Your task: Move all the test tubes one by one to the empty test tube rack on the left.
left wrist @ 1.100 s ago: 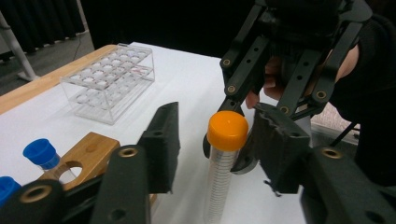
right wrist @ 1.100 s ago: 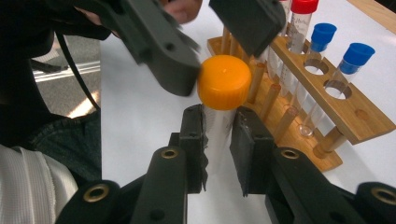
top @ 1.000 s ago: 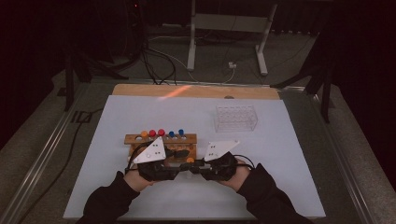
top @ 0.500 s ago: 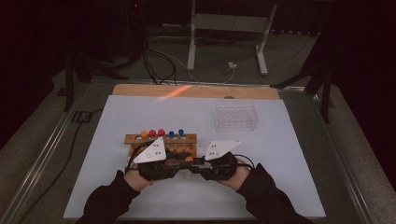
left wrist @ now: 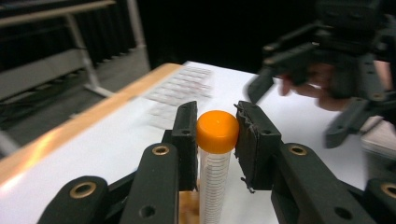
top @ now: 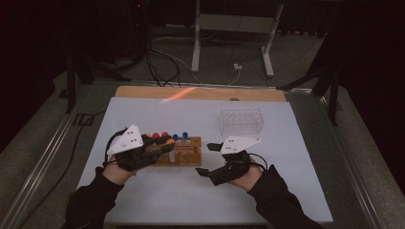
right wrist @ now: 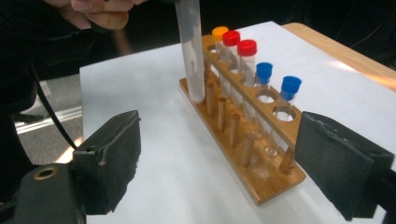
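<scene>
My left gripper [top: 165,147] is shut on the orange cap of a clear graduated tube [left wrist: 214,182], its pads pressing both sides of the cap [left wrist: 217,132]. The tube [right wrist: 191,56] hangs upright with its tip just above the near end of the wooden rack [right wrist: 261,179]. The rack [top: 188,153] holds one orange-capped, two red-capped and two blue-capped tubes. My right gripper [top: 206,160] stands at the rack's right end. Its jaws have just been opening, and now its pads [right wrist: 112,158] stand wide apart with nothing gripped between them.
A clear plastic tube rack [top: 241,120] stands at the back right of the white mat [top: 286,191]. A wooden strip [top: 200,93] runs along the mat's far edge. Metal rails border the table, and a cable [top: 71,162] trails off to the left.
The left gripper has risen and shifted left, with the orange-capped tube in it. The right gripper has stayed in place and its jaws have spread wide.
</scene>
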